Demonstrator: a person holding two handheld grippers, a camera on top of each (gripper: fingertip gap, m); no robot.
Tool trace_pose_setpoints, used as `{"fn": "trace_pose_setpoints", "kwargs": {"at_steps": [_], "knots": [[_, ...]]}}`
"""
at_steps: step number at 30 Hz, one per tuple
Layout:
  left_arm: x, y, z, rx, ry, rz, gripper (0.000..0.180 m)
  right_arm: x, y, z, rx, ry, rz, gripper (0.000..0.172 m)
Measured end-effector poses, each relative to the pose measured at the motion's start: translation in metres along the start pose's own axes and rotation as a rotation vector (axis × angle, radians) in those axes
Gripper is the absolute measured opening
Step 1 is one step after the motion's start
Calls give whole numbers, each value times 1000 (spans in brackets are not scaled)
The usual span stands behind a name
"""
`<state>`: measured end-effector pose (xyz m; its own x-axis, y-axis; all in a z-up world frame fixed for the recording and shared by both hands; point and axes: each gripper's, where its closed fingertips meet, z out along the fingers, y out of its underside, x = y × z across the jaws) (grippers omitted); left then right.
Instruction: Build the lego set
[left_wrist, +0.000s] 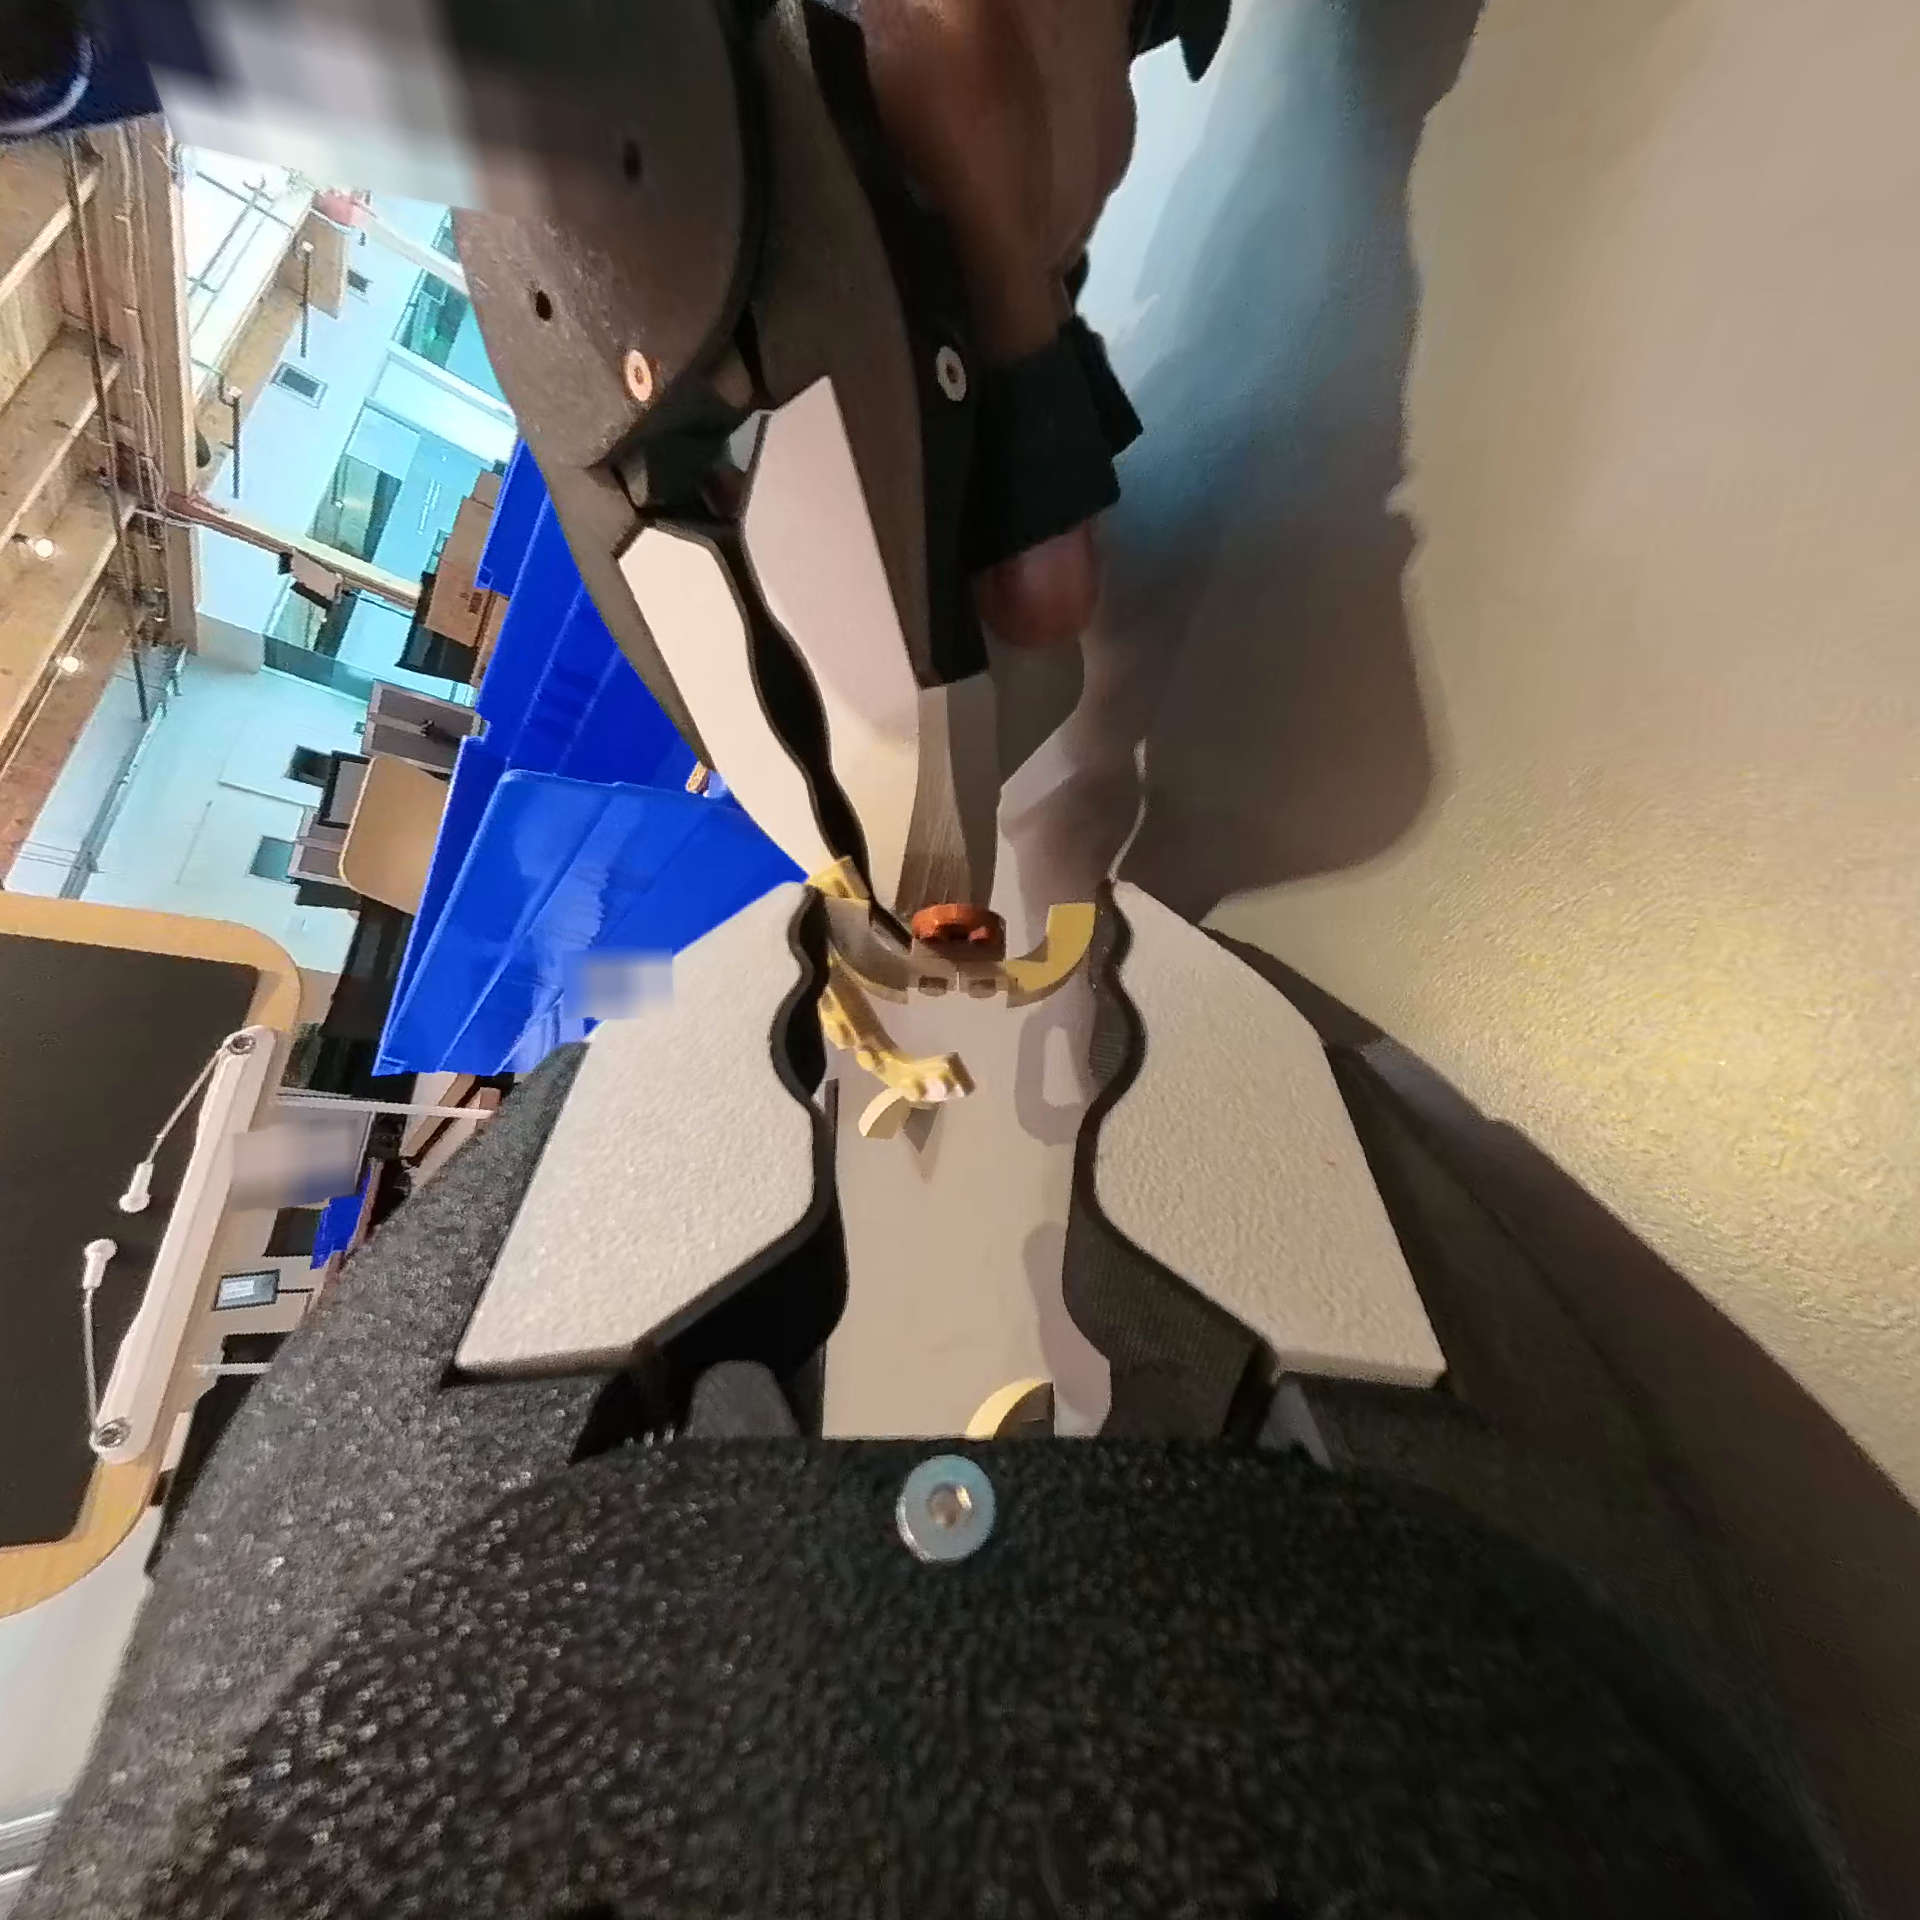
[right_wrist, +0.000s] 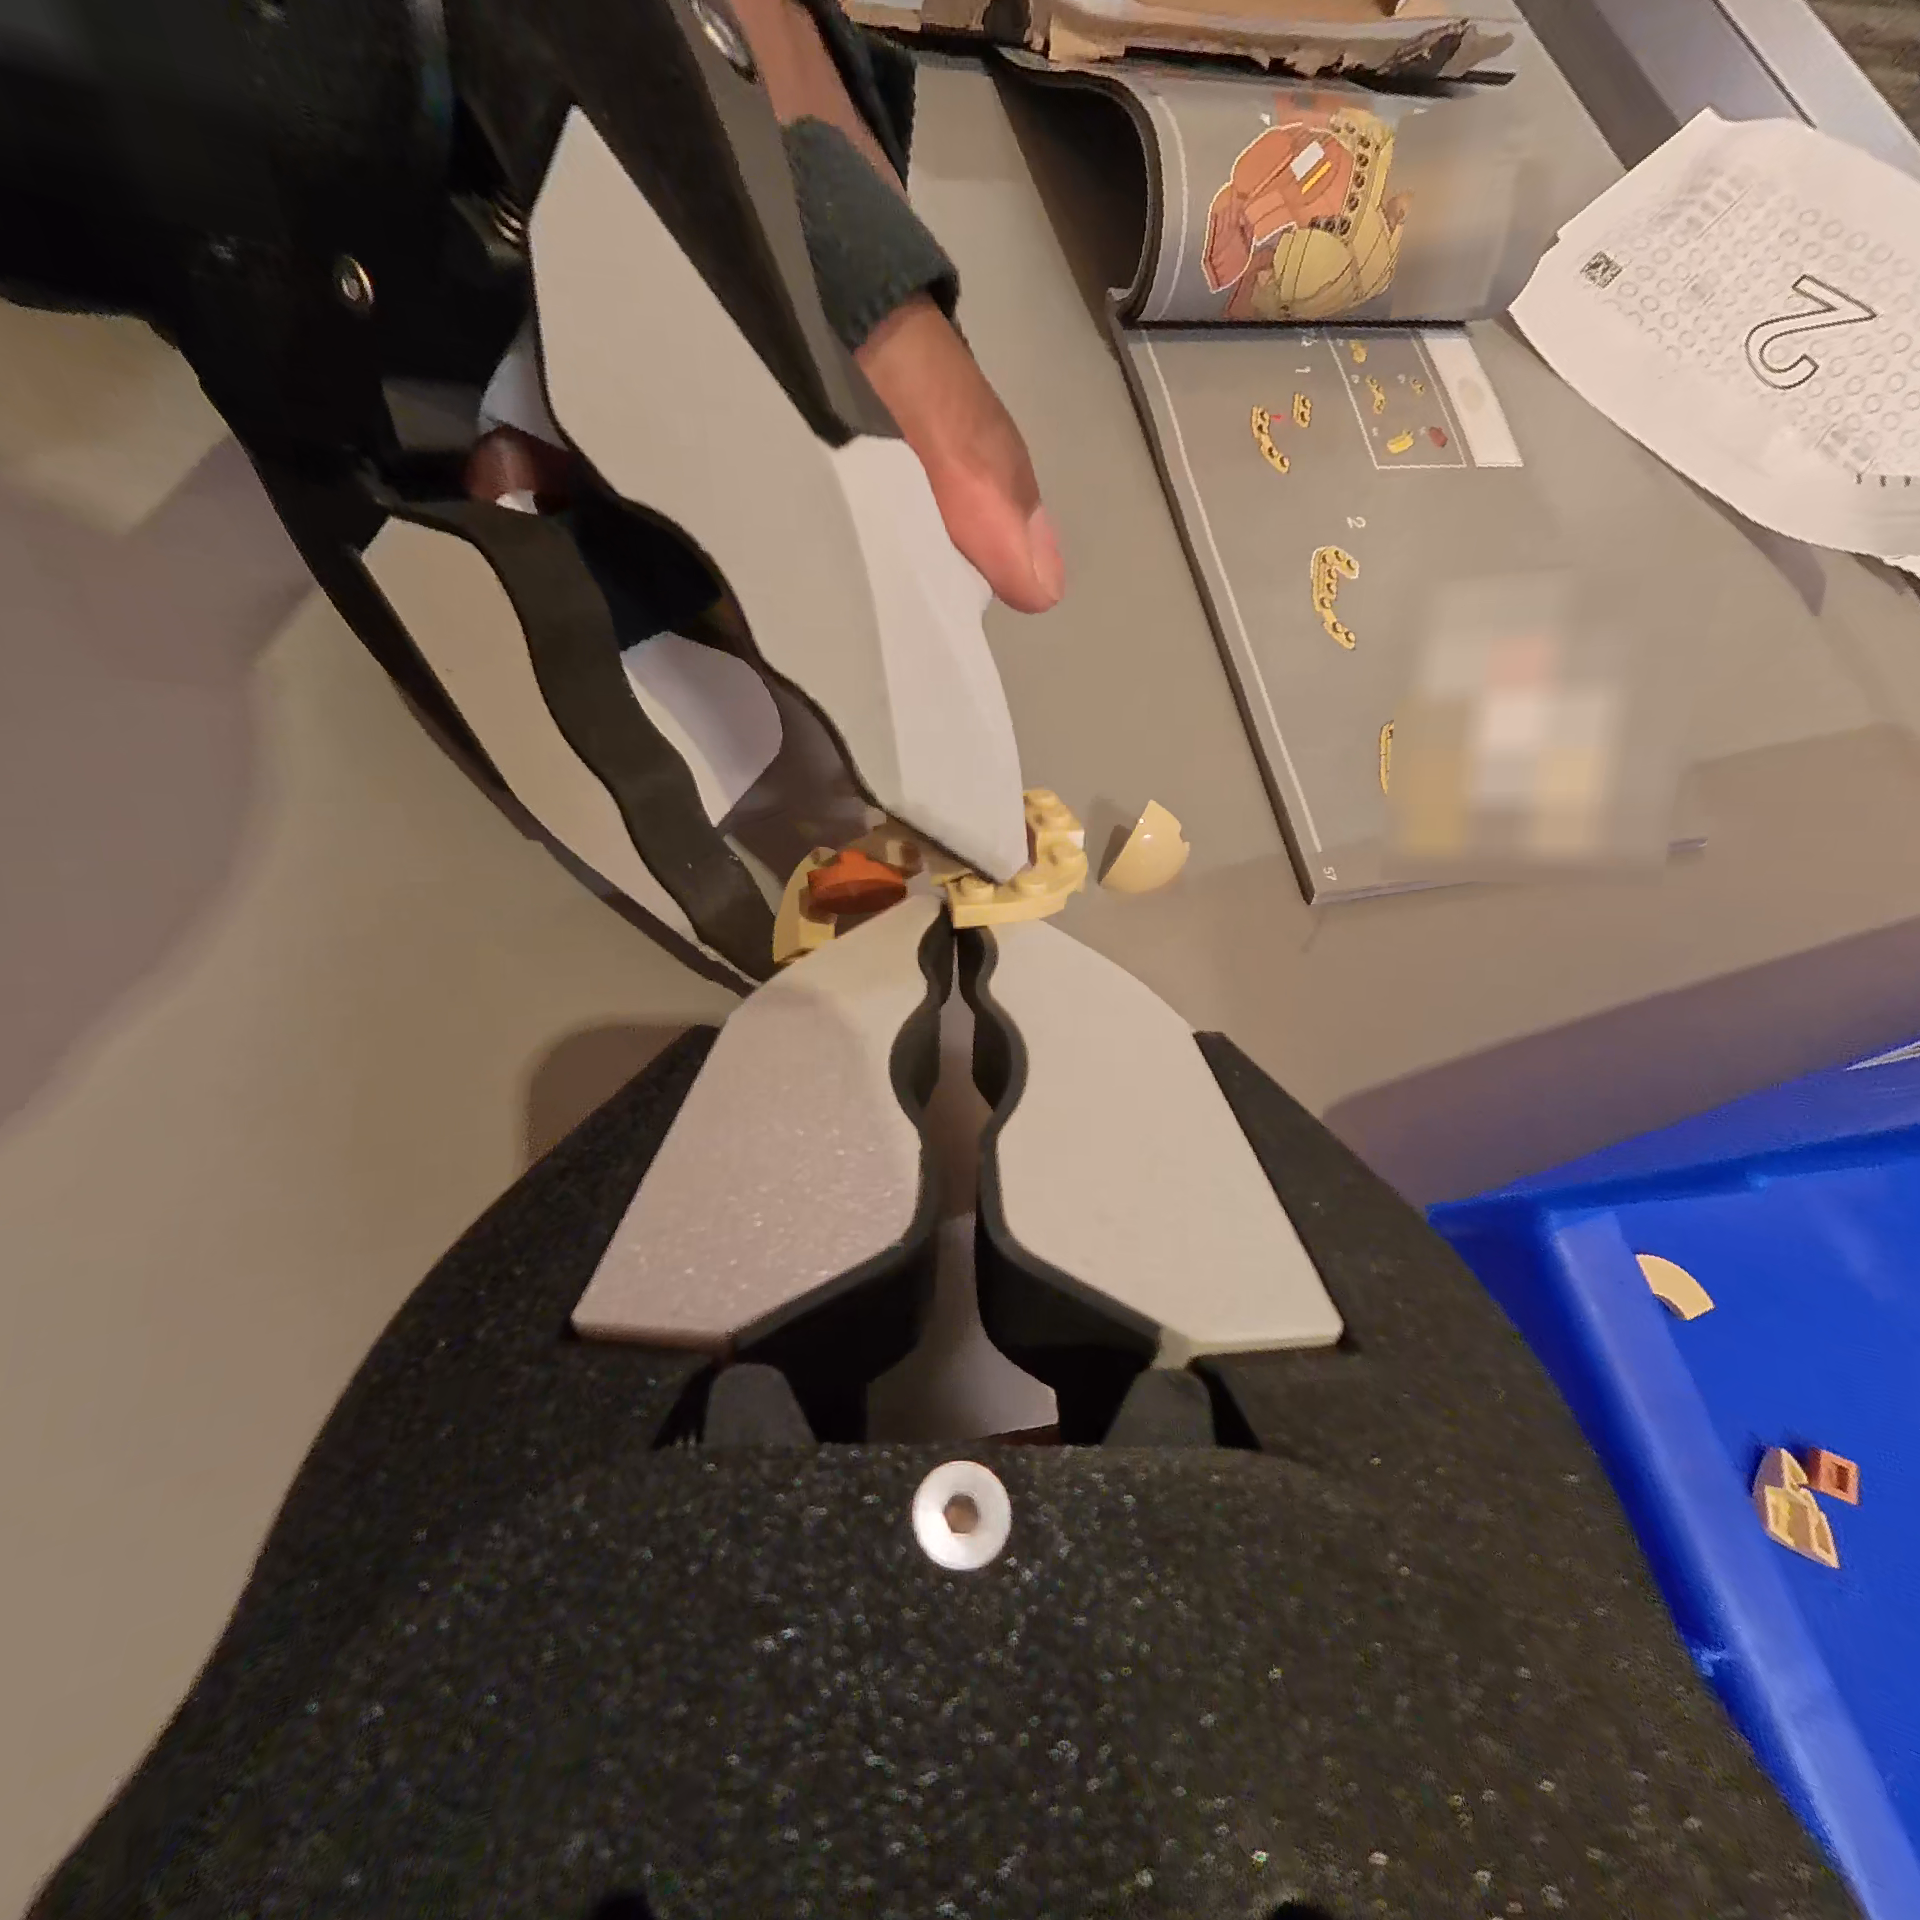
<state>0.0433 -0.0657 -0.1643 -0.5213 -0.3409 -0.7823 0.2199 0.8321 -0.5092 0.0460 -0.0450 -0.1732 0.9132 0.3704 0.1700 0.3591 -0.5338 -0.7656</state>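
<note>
My left gripper (left_wrist: 964, 940) is shut on a curved tan lego assembly (left_wrist: 1065, 951). Its two pads press on the assembly's opposite ends. A small reddish-brown piece (left_wrist: 951, 923) sits on top of the assembly. My right gripper (left_wrist: 914, 909) comes in from above with its tips together at that piece. In the right wrist view my right gripper (right_wrist: 953, 925) is shut, with nothing visible between its pads. Its tips touch the edge of the tan assembly (right_wrist: 1023, 888), right beside the brown piece (right_wrist: 852, 888). My left gripper (right_wrist: 873, 894) straddles the assembly from the upper left.
A tan dome piece (right_wrist: 1143, 847) lies on the grey table just right of the assembly. An open instruction booklet (right_wrist: 1403, 571) and a white paper bag (right_wrist: 1766, 312) lie behind. A blue bin (right_wrist: 1714, 1455) with a few small pieces stands at the right. Blue bins (left_wrist: 582, 883) also show in the left wrist view. The grippers are tip to tip, or close to it.
</note>
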Motion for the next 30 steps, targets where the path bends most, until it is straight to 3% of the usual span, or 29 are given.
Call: {"fn": "trace_pose_setpoints", "kwargs": {"at_steps": [30], "knots": [[3,-2,0,-4,22,53,49,-8,3,-7,-56,-16,-131,0]]}}
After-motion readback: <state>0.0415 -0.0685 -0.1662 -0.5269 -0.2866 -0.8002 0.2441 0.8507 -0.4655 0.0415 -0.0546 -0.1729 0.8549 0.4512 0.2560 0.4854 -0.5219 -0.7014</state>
